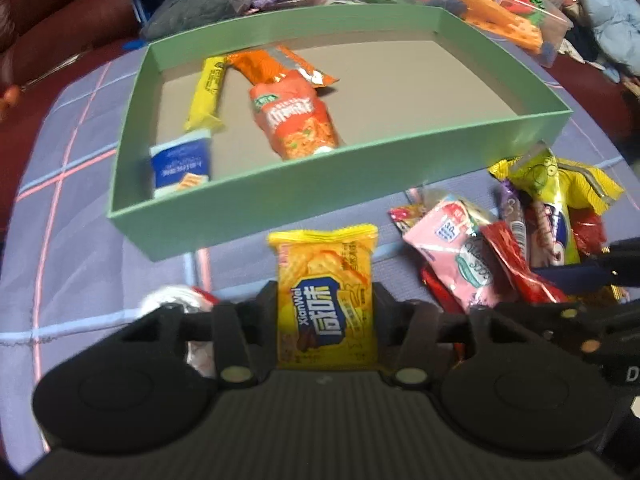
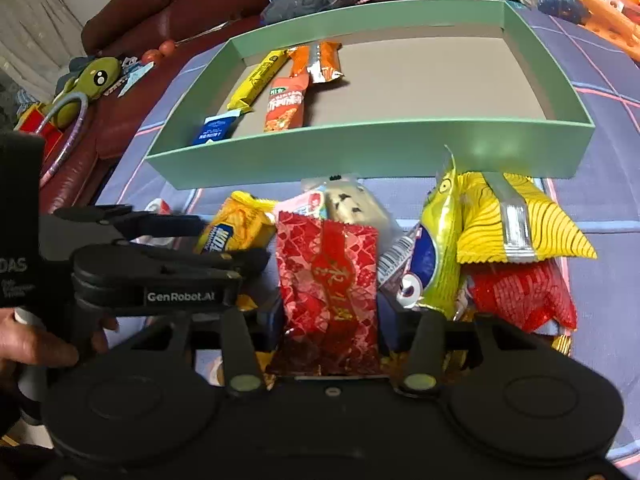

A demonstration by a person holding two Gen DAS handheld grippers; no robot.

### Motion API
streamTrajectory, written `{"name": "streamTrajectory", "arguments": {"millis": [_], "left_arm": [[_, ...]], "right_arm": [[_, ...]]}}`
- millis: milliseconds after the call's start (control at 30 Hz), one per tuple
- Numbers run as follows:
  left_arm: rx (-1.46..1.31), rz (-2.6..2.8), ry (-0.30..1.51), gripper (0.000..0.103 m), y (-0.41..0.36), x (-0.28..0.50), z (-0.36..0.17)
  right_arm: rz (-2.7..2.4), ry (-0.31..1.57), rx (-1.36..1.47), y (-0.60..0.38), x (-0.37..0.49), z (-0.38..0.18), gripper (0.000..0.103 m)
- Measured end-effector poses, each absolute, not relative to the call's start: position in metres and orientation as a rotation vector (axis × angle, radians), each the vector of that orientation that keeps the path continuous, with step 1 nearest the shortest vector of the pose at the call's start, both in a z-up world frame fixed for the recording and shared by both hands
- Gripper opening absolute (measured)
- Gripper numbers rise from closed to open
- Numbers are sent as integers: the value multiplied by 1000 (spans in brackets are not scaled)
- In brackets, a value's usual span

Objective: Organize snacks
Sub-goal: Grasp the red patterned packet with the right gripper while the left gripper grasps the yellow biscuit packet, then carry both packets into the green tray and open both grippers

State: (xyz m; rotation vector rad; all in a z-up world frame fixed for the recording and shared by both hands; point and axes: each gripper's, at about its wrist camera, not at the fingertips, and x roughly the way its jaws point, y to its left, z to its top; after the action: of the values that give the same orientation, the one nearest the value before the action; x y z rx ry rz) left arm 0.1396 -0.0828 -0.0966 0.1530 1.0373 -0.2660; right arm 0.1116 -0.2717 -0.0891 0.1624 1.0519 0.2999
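Both tongs pinch packets, the left gripper [image 1: 325, 308] a yellow cracker pack [image 1: 326, 296], the right gripper [image 2: 330, 320] a red packet [image 2: 328, 280], lifted for the green box [image 1: 256, 208] at twelve o'clock.

Left claw clamped on yellow cracker packet

Left claw [image 1: 325, 300] pads press both sides of the yellow cracker packet [image 1: 326, 292], held upright before the green box [image 1: 256, 204]. Box holds an orange noodle pack [image 1: 298, 120], yellow bar [image 1: 206, 94], blue-white packet [image 1: 181, 164]. Loose snack pile [image 1: 516, 240] lies right on the checked cloth [image 1: 80, 220]
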Motion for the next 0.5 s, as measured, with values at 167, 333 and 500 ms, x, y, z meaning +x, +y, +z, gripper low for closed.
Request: {"name": "streamTrajectory", "arguments": {"millis": [167,333,500], "left_arm": [[82,-265,1058,47,-75,136,-93],[56,-277,1015,47,-72,123,-71],[21,-265,926,47,-62,125,-34]], "right_arm": [[313,1055,221,-277,108,-85,40],[326,1011,248,-277,103,-66,40],[327,939,258,-279,108,-38,40]]}}
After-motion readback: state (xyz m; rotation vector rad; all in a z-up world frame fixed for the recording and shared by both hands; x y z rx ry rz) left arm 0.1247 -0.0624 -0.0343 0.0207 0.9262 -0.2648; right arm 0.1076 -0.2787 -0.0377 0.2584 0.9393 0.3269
